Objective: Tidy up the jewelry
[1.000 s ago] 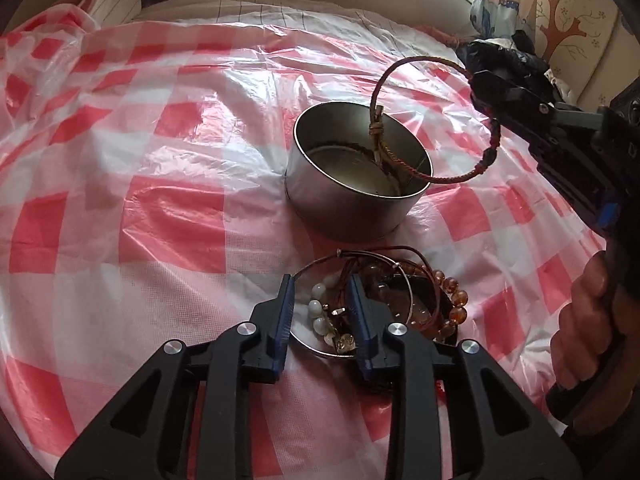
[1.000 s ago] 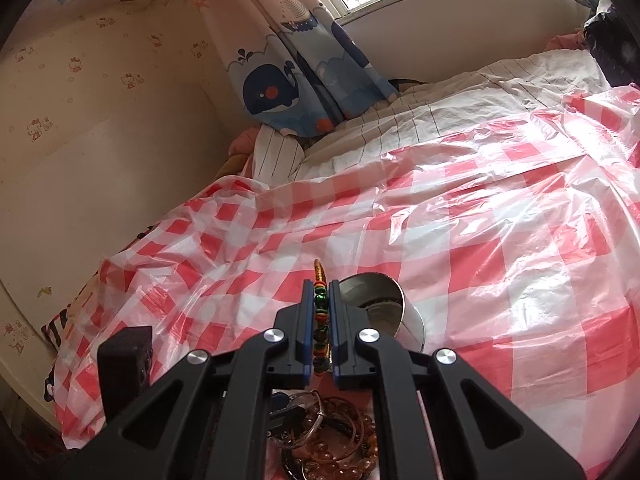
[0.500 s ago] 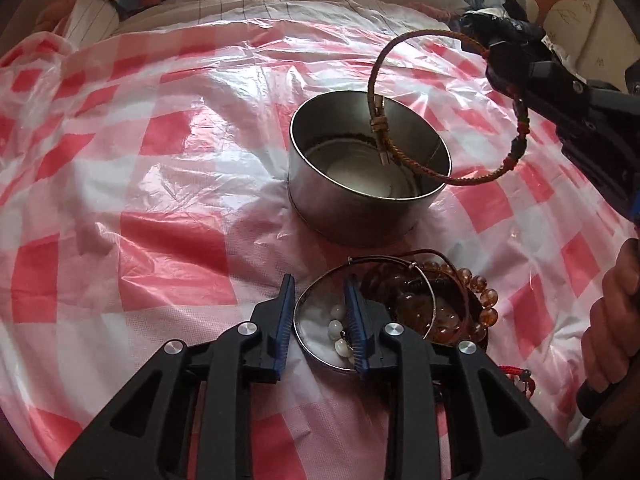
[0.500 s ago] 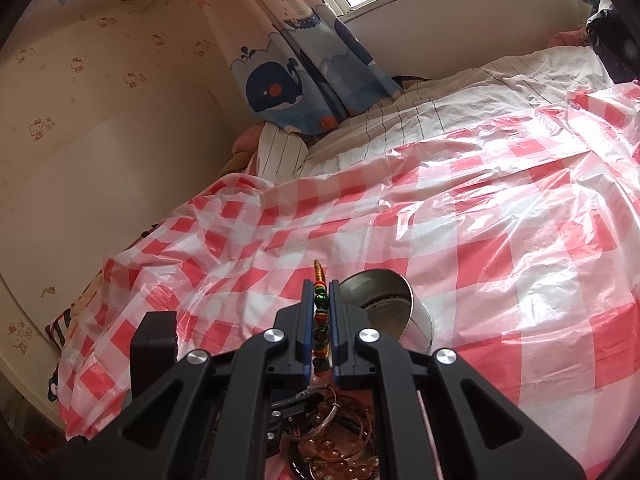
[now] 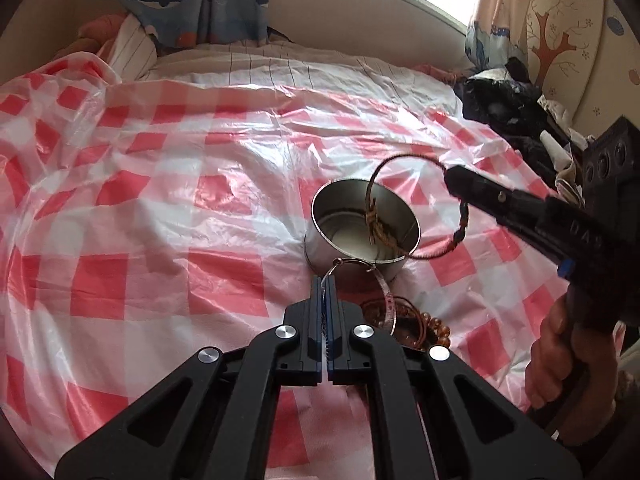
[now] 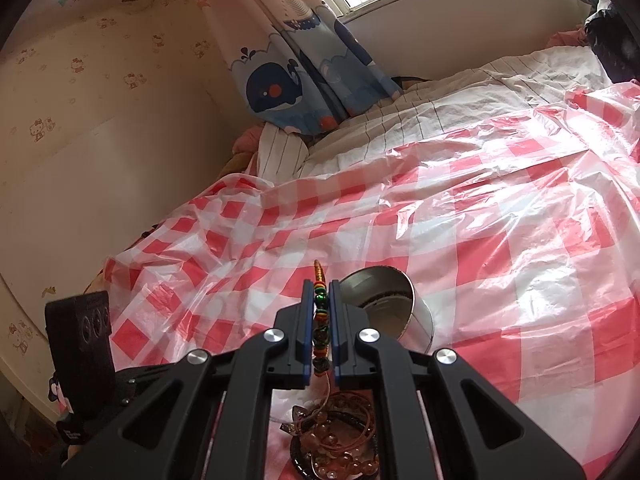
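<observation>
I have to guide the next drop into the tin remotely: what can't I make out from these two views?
- Tin floor: left view, partly behind the braided bracelet; right view, behind the right gripper.
- Bead pile: both views, partly behind gripper bodies.
- Thin hoop in the left gripper: grip point hidden between the fingers.

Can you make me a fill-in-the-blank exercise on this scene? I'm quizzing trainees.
1. The right gripper holds a braided bracelet above the metal ____.
2. The left gripper is shut on a thin silver ____.
3. The plastic sheet is checked white and ____.

Missing words: tin; bangle; red
</observation>
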The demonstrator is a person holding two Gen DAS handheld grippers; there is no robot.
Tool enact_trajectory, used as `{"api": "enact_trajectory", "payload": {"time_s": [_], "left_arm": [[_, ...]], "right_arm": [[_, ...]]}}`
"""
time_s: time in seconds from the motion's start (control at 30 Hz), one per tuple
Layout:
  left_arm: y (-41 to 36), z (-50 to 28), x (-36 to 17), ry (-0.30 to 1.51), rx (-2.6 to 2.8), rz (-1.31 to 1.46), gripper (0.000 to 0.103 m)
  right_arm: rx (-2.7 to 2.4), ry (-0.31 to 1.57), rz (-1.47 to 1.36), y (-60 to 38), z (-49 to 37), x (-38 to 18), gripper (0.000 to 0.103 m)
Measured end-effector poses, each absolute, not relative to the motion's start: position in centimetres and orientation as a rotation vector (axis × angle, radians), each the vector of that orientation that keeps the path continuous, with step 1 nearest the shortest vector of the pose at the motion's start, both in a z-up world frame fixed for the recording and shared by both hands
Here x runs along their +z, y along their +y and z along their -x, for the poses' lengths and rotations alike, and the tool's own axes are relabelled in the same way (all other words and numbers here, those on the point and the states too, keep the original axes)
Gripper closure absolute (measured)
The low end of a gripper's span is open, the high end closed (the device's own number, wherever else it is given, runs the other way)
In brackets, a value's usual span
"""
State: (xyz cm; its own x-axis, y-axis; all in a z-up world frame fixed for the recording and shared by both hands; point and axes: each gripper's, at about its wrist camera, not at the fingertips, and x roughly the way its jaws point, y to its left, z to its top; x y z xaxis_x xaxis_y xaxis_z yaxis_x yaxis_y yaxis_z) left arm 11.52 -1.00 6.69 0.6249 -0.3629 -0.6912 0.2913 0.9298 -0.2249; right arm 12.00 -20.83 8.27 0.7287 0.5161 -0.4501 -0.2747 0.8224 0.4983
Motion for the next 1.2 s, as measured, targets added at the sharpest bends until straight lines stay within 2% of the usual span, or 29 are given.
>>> {"api": "enact_trajectory", "payload": {"time_s": [0.23,0.43,0.47,0.6,0.7,0.83,0.87,1.0,1.2], "left_arm": [[-2.2,-12.8,7.2,0.797,-0.384,0.101,0.103],[-3.3,-14.1,3.4,0.908,-0.397,-0.031,0.102],[-3.3,-14.4,2.8,0.915,-0.393,-0.048,0.099],[-4.1,-14.9,1.9,0.911,-0.427,-0.100,0.072],[-5.2,-15.0,1.7,0.908,-0.435,-0.157,0.062],[-6.1,-15.2,1.4,0.914,-0.429,-0.206,0.065],[-6.1,-15.2,1.3,0.919,-0.425,-0.213,0.079],[-6.0,-14.9,1.0,0.936,-0.395,-0.236,0.098],[-4.5,-13.9,2.3,0.909,-0.341,-0.206,0.099]], "right_arm": [[0.442,0.606,-0.423,-21.1,-11.9,8.3,0.095],[0.446,0.604,-0.424,-21.1,-11.8,8.5,0.095],[0.446,0.604,-0.425,-21.2,-11.8,8.5,0.095],[0.446,0.609,-0.425,-21.1,-11.8,8.5,0.094],[0.448,0.611,-0.422,-20.9,-11.7,8.5,0.094],[0.448,0.613,-0.421,-20.8,-11.7,8.5,0.094],[0.449,0.614,-0.420,-20.8,-11.7,8.5,0.094],[0.449,0.616,-0.419,-20.6,-11.6,8.5,0.094],[0.449,0.612,-0.424,-20.7,-11.7,8.4,0.094]]}}
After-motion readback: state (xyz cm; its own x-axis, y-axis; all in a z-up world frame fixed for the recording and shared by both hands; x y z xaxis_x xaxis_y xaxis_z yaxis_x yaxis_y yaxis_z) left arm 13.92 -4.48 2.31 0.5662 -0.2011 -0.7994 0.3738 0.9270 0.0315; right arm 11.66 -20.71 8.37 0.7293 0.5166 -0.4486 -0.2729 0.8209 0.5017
